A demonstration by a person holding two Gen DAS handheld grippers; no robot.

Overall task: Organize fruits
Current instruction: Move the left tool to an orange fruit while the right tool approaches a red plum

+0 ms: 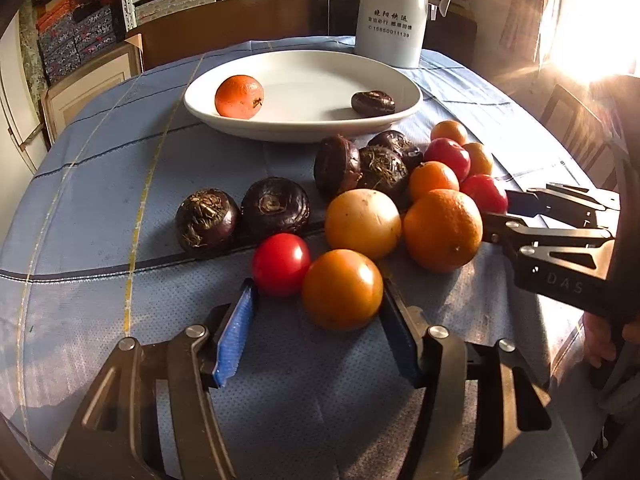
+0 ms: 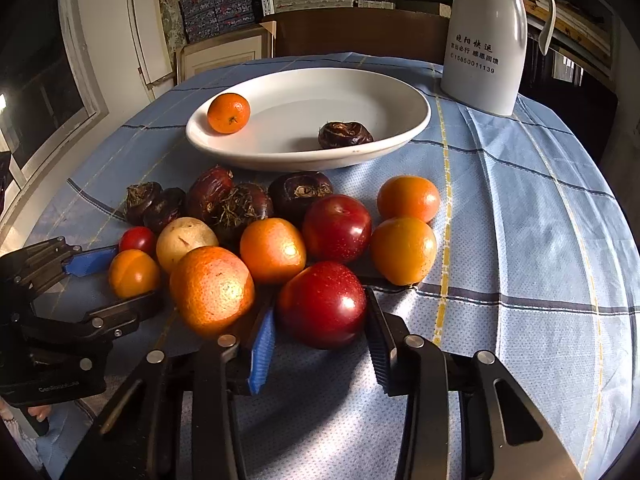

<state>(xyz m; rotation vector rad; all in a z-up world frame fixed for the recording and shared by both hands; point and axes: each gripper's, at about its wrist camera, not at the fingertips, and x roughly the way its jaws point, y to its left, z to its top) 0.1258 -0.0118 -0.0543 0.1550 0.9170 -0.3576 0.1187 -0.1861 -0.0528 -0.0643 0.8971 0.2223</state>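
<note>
A white oval plate (image 1: 400,88) (image 2: 412,104) at the back holds a small orange (image 1: 239,96) (image 2: 228,113) and a dark water chestnut (image 1: 373,103) (image 2: 345,134). Several fruits lie in a cluster on the blue cloth in front of it. My left gripper (image 1: 320,300) (image 2: 120,280) is open, its fingers either side of an orange tomato (image 1: 342,289) (image 2: 134,273). My right gripper (image 2: 320,316) (image 1: 496,210) is open around a red plum (image 2: 322,304) (image 1: 484,193). A large orange (image 1: 443,230) (image 2: 212,291) lies between the two grippers.
A white thermos jug (image 1: 392,12) (image 2: 484,40) stands behind the plate at the back right. Several dark water chestnuts (image 1: 208,219) (image 2: 236,204), a red tomato (image 1: 281,264) and a pale yellow fruit (image 1: 362,224) lie in the cluster. The cloth's near part is bare.
</note>
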